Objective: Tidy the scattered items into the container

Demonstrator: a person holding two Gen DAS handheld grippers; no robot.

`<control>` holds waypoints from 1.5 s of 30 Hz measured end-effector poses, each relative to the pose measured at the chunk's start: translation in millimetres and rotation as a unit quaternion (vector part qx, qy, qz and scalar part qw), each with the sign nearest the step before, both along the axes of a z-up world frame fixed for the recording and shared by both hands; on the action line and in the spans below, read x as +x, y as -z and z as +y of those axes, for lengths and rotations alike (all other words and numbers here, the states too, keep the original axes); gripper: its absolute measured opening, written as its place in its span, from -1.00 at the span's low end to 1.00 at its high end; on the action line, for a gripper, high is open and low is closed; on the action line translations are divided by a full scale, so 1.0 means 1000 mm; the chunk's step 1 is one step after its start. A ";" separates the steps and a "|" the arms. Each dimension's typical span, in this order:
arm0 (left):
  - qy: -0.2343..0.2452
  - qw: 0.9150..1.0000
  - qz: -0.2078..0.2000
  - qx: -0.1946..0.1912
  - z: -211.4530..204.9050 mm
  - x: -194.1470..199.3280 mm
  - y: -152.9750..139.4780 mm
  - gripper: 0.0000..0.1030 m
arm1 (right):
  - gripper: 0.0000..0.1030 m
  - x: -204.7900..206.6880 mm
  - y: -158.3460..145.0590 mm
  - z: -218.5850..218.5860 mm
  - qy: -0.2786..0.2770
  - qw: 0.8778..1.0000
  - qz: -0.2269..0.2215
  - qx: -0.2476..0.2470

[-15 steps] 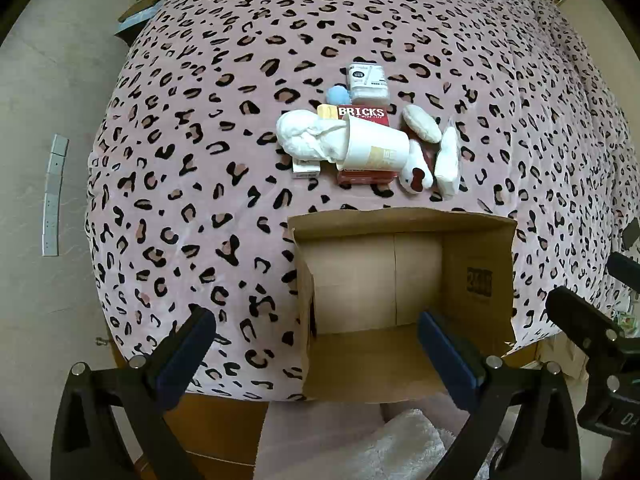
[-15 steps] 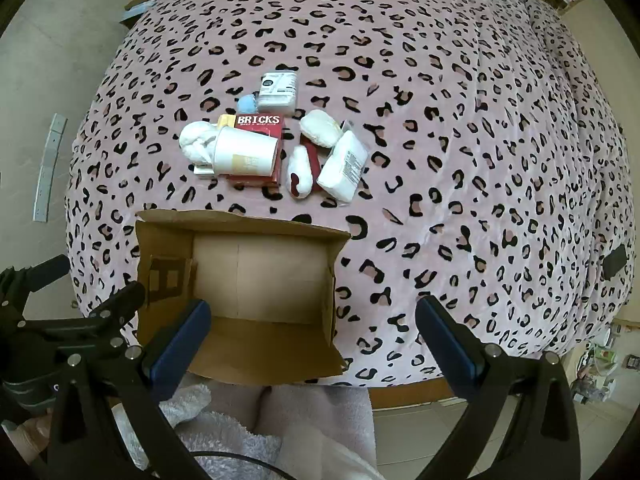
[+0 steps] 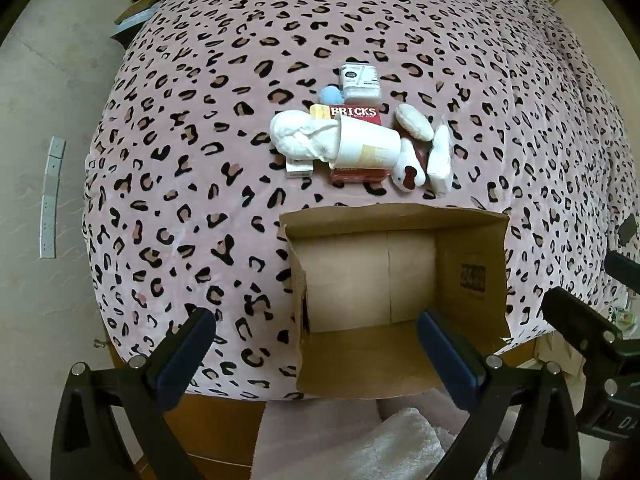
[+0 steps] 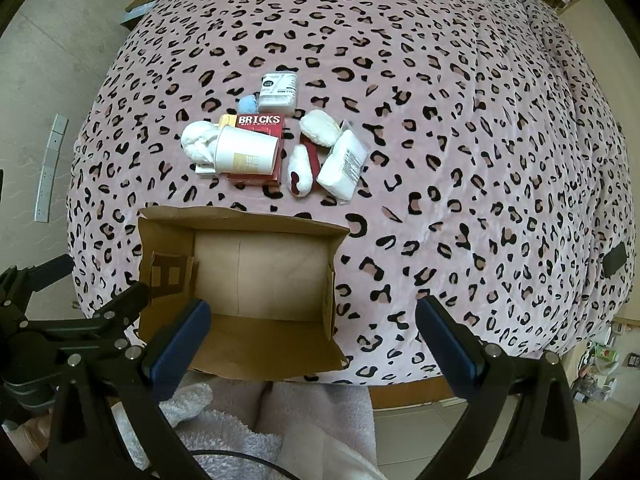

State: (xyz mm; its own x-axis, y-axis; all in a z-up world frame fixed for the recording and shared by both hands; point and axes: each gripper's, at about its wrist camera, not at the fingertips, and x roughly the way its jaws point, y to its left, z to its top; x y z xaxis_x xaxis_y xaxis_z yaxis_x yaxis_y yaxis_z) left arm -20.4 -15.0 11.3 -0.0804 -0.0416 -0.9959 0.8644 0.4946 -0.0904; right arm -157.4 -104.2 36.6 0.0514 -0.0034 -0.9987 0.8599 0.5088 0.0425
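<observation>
Cardboard box upright, long axis crosswise.

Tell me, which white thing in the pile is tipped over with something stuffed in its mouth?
The white paper cup. It lies on its side across the red BRICKS box, with a white bundled cloth poking out of its open end.

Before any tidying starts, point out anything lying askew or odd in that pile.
The white paper cup lies tipped on its side across the red BRICKS box, with a white cloth bunched at its mouth. Nothing looks spilled or damaged. The cardboard box is empty.
</observation>
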 end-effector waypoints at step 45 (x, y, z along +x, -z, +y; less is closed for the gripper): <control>0.032 0.997 0.050 -0.058 -0.062 0.111 0.043 1.00 | 0.99 0.018 0.042 -0.130 -0.068 0.993 -0.066 0.066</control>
State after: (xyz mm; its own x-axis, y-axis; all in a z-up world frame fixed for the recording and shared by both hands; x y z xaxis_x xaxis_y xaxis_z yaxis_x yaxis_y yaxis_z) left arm 90.3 -77.3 -31.5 -0.1860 -0.1465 -0.9716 0.8780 0.4192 -0.2313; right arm -139.4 -234.4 -5.4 0.1723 0.1432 -0.9746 0.7668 0.6016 0.2240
